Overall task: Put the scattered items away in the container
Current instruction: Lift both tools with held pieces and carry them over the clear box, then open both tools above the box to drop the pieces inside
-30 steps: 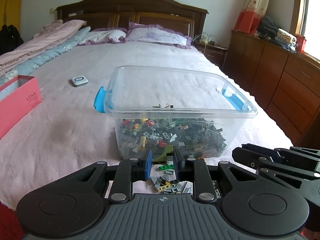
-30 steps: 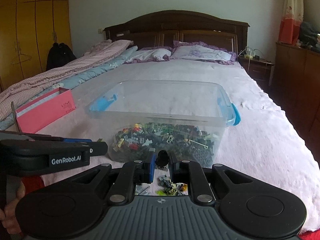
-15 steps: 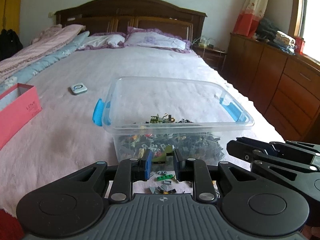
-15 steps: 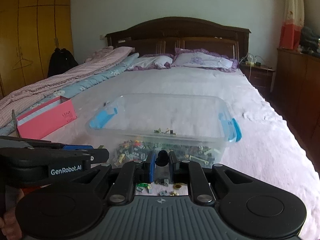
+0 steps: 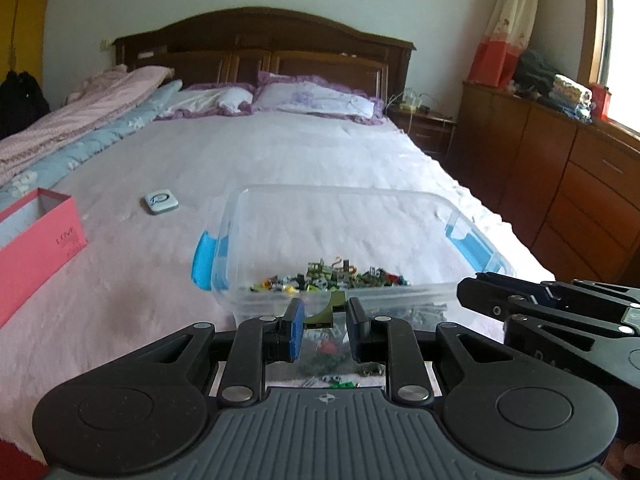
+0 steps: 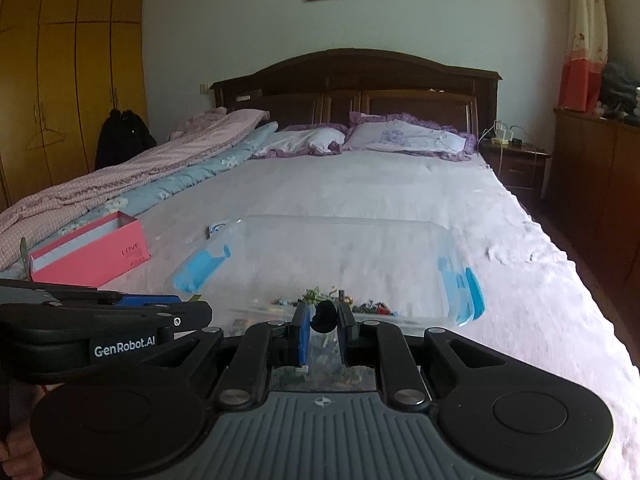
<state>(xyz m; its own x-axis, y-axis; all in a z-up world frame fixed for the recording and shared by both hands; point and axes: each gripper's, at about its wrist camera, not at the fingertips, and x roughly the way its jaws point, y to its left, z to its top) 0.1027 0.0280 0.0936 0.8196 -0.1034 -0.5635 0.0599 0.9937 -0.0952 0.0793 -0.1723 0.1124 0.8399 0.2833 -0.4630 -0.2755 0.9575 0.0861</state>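
A clear plastic bin [image 5: 400, 208] with blue latches sits on the bed and holds a heap of small toy bricks [image 5: 332, 276]; it also shows in the right wrist view [image 6: 448, 236]. My left gripper [image 5: 324, 316] is shut on an olive-green curved brick [image 5: 326, 312], just in front of the bin's near wall. My right gripper [image 6: 323, 320] is shut on a small black round piece [image 6: 325, 314], at the bin's near rim. A few loose bricks [image 5: 336, 380] lie on the bed below the left gripper.
A pink box [image 5: 36, 240] stands at the left on the bed. A small white device [image 5: 160, 203] lies left of the bin. Wooden drawers [image 5: 580, 184] line the right side. Pillows and a headboard are at the far end.
Both grippers have risen, so the bin now sits lower in view and its rim is near finger level. Each still holds its piece.
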